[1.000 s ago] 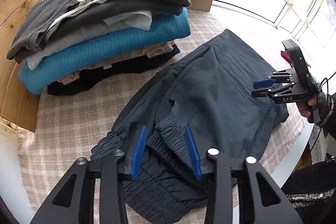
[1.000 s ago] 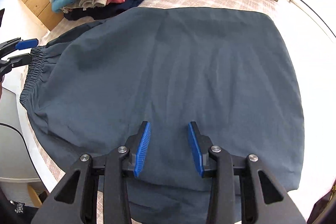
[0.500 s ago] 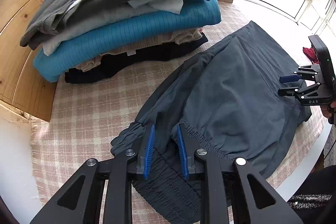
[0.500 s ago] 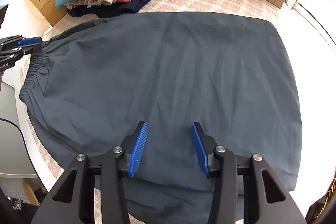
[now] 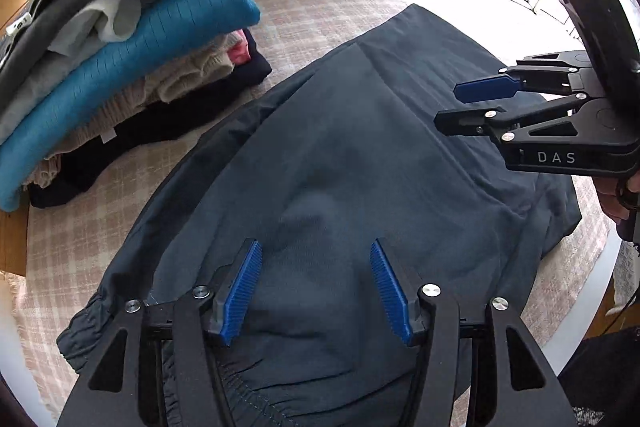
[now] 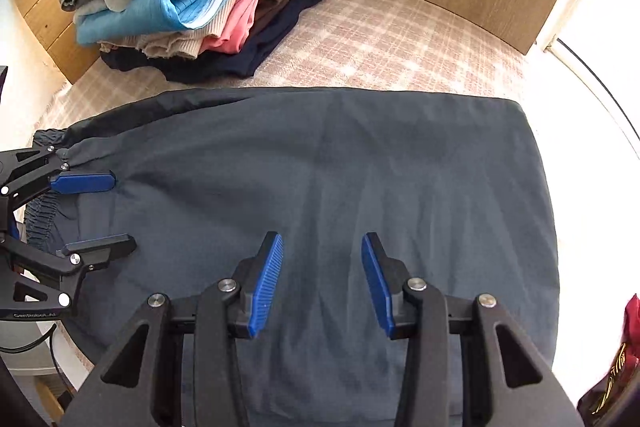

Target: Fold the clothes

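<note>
Left hand-held gripper [image 5: 316, 287] hangs open over the dark pants [image 5: 360, 155]; its jaws have just been opening, nothing pinched. Pants lie flat on the checked surface [image 5: 320, 7], soft, light and floppy. Right hand-held gripper [image 6: 322, 283] is open too, above the pants [image 6: 360, 167]. Best grab: the bunchy waistband [image 6: 40, 215].

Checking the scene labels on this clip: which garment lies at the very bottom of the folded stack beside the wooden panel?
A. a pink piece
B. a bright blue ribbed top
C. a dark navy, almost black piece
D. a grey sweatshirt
C: in the right wrist view the dark navy piece lies directly on the checked cloth, under the pink, beige, blue and grey layers of the stack.
</note>
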### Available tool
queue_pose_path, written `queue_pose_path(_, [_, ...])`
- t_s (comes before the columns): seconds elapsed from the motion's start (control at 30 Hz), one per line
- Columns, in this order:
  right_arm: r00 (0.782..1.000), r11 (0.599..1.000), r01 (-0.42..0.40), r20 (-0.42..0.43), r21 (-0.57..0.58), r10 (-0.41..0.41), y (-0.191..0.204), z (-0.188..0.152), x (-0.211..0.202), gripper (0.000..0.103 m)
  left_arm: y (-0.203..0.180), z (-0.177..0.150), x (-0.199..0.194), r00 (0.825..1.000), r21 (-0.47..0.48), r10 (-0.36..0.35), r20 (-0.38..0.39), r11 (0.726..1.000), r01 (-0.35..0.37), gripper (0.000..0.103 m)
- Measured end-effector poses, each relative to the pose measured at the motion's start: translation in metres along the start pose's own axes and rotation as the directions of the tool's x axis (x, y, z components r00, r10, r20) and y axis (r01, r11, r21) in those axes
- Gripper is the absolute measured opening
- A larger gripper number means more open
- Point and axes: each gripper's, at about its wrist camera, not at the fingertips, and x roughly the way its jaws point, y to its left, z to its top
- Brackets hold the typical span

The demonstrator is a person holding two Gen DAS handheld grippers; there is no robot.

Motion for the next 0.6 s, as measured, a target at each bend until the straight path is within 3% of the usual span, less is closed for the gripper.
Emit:
queue_pose_path(0.2, [1.000, 1.000, -0.002, -0.022, 0.016, 0.002, -0.006, -0.005, 0.012, 0.042, 0.002, -0.005, 0.007, 1.000, 0.018, 0.009, 0.001, 1.000, -0.009, 0.056])
queue_pose_path(0.6, [0.999, 1.000, 0.026, -0.039, 0.017, -0.025, -0.006, -0.005, 0.012, 0.046, -0.007, -0.003, 0.010, 1.000, 0.040, 0.004, -0.003, 0.999, -0.004, 0.070])
